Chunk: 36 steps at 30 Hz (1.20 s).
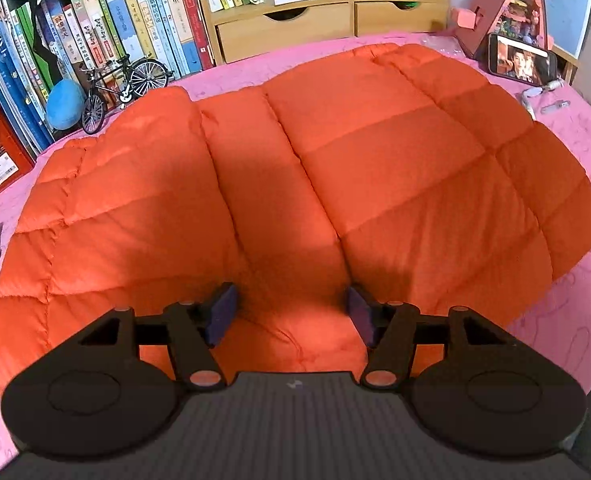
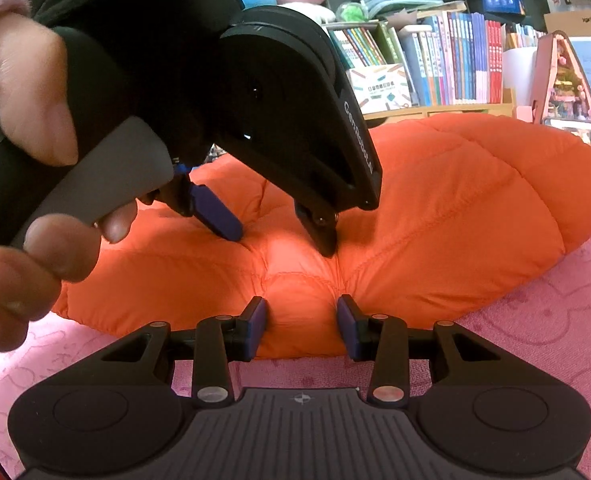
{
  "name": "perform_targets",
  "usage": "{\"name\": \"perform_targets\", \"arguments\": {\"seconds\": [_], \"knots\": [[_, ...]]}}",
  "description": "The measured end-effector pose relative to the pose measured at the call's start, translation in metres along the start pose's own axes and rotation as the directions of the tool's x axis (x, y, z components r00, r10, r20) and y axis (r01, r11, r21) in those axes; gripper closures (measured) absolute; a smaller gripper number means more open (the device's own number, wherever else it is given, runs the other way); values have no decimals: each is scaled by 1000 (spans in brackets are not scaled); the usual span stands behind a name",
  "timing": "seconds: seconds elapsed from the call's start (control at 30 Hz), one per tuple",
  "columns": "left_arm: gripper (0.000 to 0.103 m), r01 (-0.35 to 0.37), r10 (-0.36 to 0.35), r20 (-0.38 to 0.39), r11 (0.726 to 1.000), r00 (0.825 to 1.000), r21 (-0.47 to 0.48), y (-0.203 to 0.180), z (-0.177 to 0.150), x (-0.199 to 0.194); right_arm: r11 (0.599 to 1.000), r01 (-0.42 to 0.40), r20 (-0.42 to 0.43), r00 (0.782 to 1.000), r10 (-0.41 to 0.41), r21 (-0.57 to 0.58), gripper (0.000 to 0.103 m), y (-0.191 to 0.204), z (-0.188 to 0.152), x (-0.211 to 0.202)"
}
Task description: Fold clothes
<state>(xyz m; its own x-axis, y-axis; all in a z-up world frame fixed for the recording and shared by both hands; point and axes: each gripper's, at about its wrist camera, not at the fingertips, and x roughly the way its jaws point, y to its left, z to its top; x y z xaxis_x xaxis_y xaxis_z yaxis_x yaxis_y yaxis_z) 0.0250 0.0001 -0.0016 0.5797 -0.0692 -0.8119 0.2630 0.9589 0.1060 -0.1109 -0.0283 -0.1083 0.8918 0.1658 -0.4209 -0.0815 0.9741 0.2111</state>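
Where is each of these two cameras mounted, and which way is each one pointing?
Left wrist: rides on the left gripper, looking steeply down over the orange puffer jacket toward a bookshelf; only its own fingers show.
Right wrist: rides on the right gripper, looking low across the jacket's near edge, pinched between its pads; the person's left hand and left gripper show.
Shared: jacket, pink cloth, pink toy house.

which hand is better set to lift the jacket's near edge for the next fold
Right, probably. The right tool already pinches a bulge of the orange puffer jacket at its near edge. The left tool stands open, tips only pressing the jacket's top.
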Motion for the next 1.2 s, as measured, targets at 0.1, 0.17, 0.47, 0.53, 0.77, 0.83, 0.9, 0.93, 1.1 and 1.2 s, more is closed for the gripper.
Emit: {"name": "perform_targets", "arguments": {"seconds": [0.1,0.17,0.47,0.53,0.77,0.83,0.9,0.93,1.1,1.2], "knots": [[43,12,-12,-12,1000,1000,-3,0,-1,1,1000,0,-1,1000,0,-1,62,0,0,0],[41,36,-37,-28,999,999,-19,0,-1,2,1000,0,-1,1000,0,-1,62,0,0,0],[37,48,-51,-42,997,998,-65,9,8,18,1000,-3,-2,1000,3,-1,62,0,0,0],[36,48,-51,-39,996,998,-73,12,11,22,1000,-7,-2,1000,7,7,62,0,0,0],[33,46,-50,-32,993,998,-113,23,24,35,1000,-19,-1,1000,19,18,62,0,-1,1],[33,42,-46,-31,991,998,-124,27,29,38,1000,-20,-1,1000,20,16,62,0,-1,1],[33,37,-41,-29,990,999,-135,30,35,40,1000,-20,-1,1000,20,15,62,1,-1,2],[33,34,-38,-28,990,999,-139,32,38,41,1000,-20,0,1000,20,14,62,2,-1,2],[33,12,-15,-21,988,1000,-152,38,54,50,1000,-21,-1,1000,21,15,62,-4,5,4],[35,-8,8,-3,987,1000,-159,42,67,57,1000,-24,0,1000,24,16,62,-2,1,0]]}}
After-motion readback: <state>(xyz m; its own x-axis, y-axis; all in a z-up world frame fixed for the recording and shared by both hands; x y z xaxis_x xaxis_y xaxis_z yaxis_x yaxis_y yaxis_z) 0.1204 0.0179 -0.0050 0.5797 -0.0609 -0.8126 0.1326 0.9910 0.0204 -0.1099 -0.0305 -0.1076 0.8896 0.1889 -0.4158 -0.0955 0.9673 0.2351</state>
